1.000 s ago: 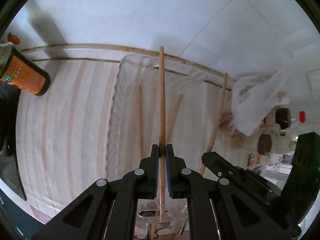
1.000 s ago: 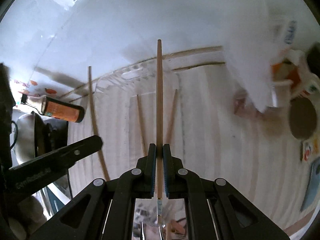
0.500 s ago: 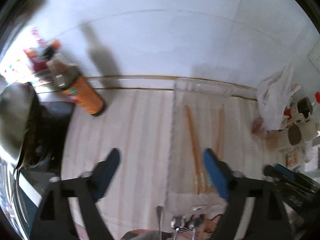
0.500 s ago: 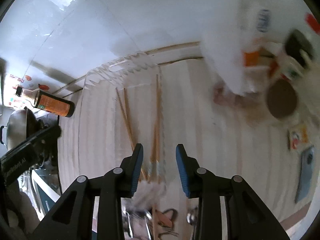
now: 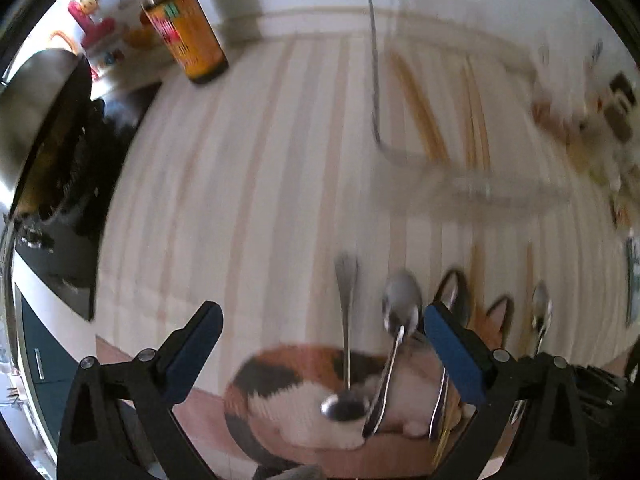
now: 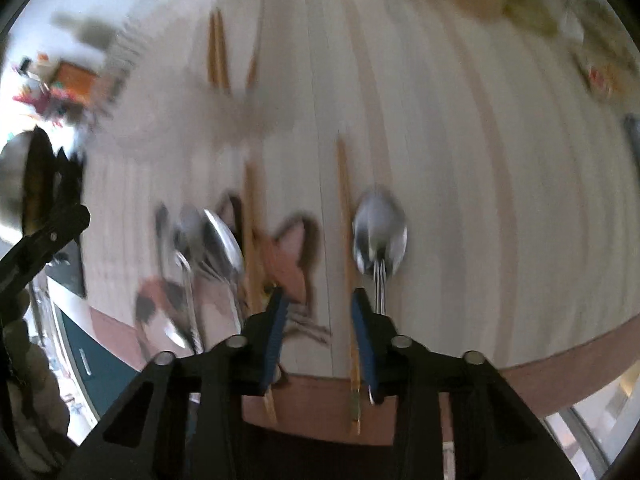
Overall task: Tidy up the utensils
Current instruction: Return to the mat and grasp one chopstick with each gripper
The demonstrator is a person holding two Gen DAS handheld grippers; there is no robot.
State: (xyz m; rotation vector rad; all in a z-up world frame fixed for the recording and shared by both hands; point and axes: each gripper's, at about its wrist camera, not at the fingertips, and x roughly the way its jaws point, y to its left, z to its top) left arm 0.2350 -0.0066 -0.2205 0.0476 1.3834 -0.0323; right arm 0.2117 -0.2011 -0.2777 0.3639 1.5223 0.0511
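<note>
surface: striped cloth (image 5: pixel 248 184) in pale cream and tan bands, covering the counter
near edge: cat-patterned mat (image 5: pixel 304 392) in orange, black and white, lying on the cloth
far left: sauce bottle (image 5: pixel 188 36) with orange label, standing upright on the cloth
far right: clear tray (image 5: pixel 472 128) resting on the cloth, blurred
loose on cloth: 2 wooden chopsticks (image 6: pixel 344 216), roughly parallel, their near ends over the mat
right of chopsticks: spoon (image 6: pixel 379 236), bowl on bare cloth

Both wrist views look down close over the striped mat (image 5: pixel 248 184), sharing the spoons (image 6: pixel 380 236).
</note>
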